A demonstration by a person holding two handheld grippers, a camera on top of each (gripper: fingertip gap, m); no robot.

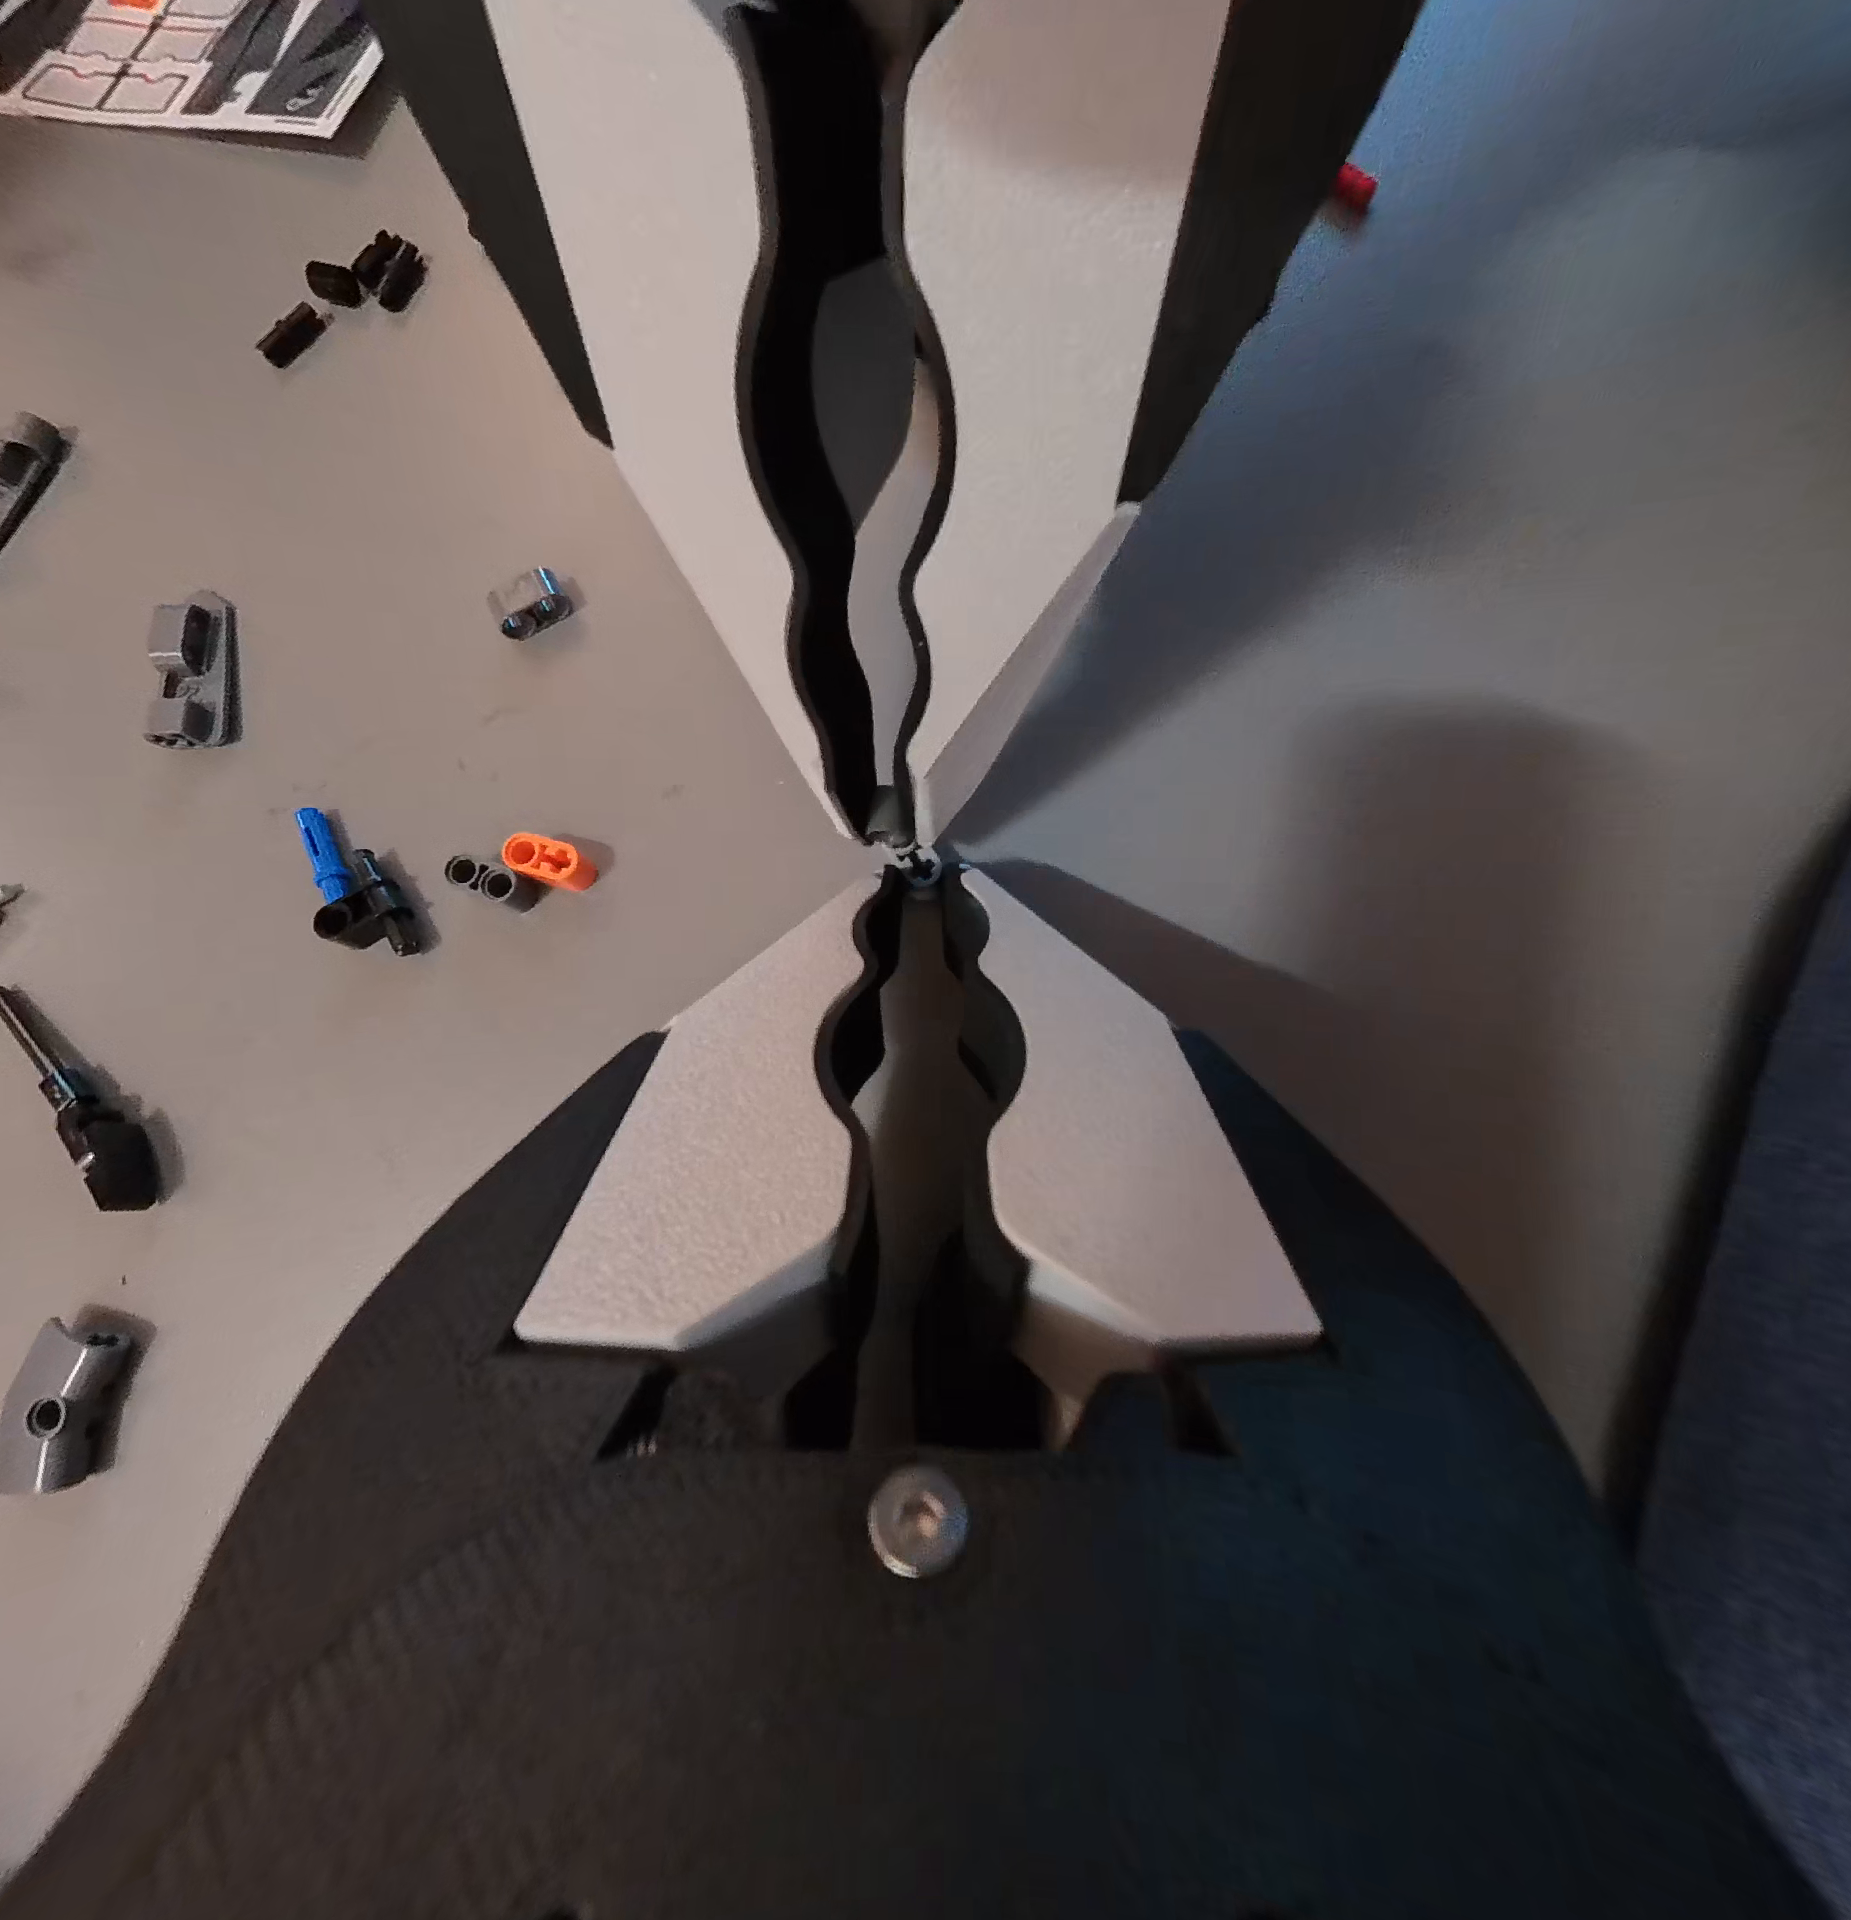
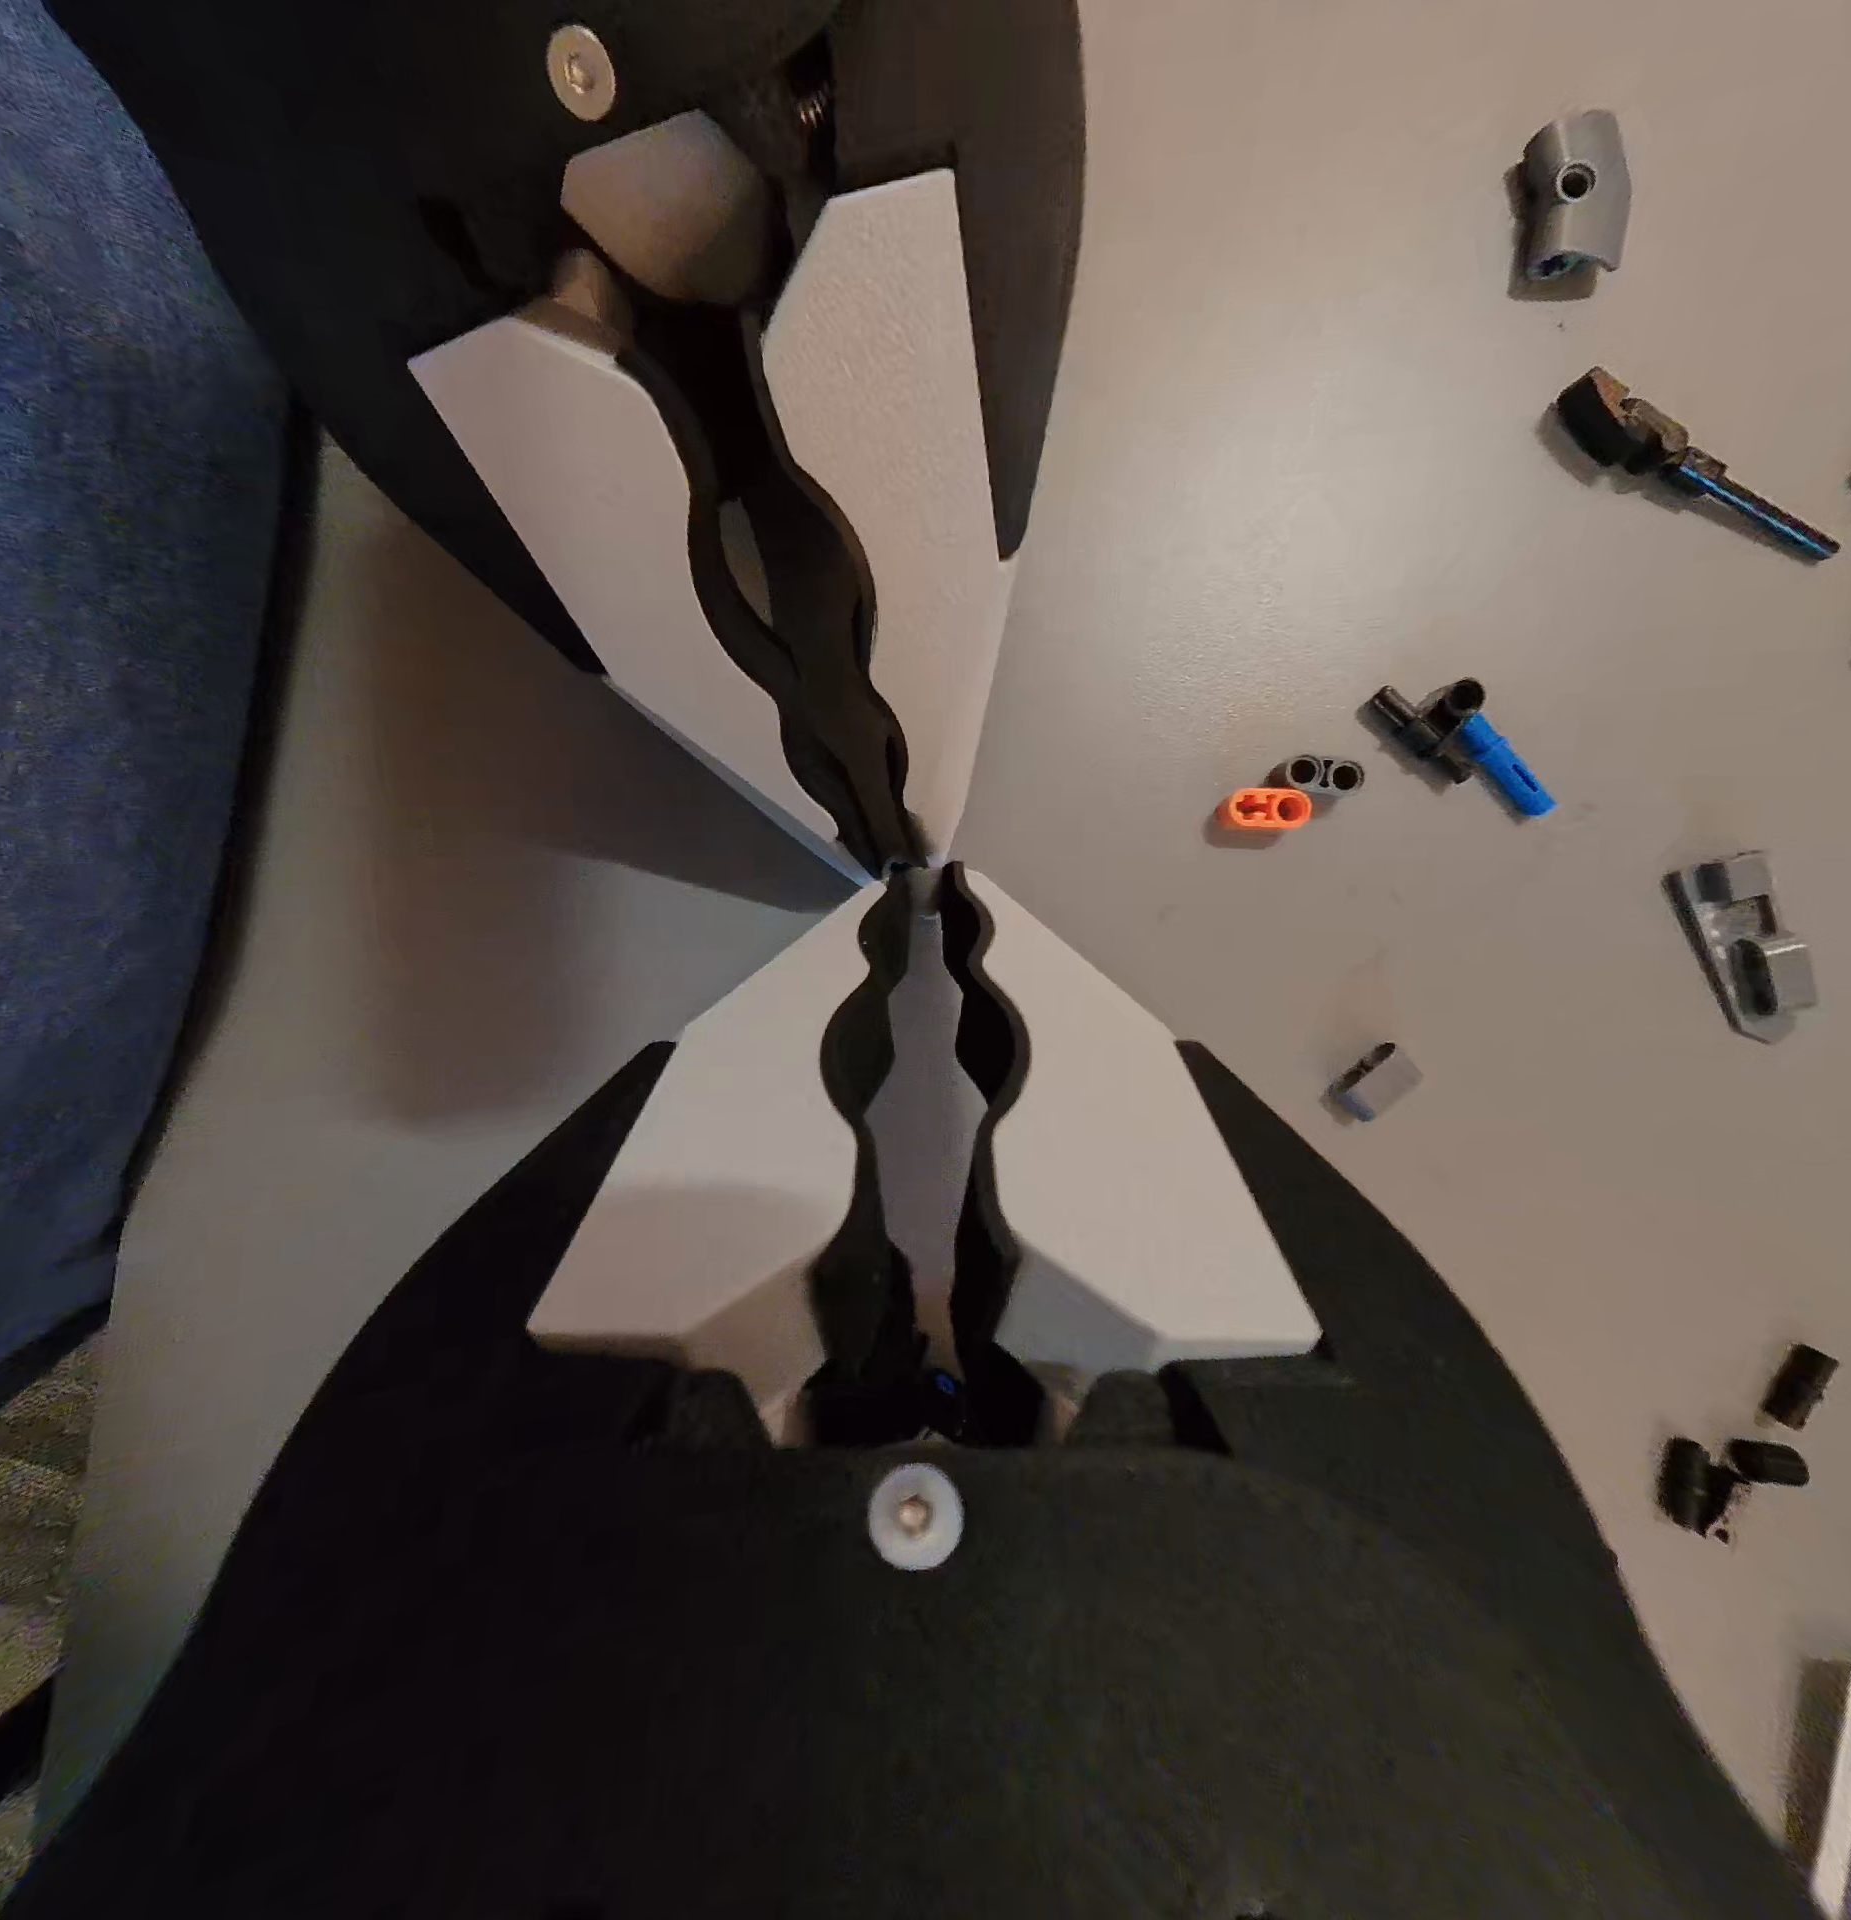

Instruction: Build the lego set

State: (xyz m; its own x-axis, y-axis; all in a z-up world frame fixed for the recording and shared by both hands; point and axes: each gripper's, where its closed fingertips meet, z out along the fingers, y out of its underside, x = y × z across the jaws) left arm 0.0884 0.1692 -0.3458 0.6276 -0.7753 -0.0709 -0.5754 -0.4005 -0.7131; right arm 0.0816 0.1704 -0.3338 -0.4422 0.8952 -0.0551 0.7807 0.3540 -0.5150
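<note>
The left claw [image 1: 916, 883] and the right claw [image 2: 926, 883] meet tip to tip above the grey desk [image 1: 401, 1091]. Each is pinched together on a small dark lego piece: the left on a tiny grey pin [image 1: 919, 871], the right on a small dark stub [image 1: 890, 816], and the two pieces touch where the tips meet. Loose parts lie well apart on the desk: an orange connector [image 1: 549, 860], a blue pin [image 1: 318, 852] and a grey curved panel [image 1: 61, 1403].
</note>
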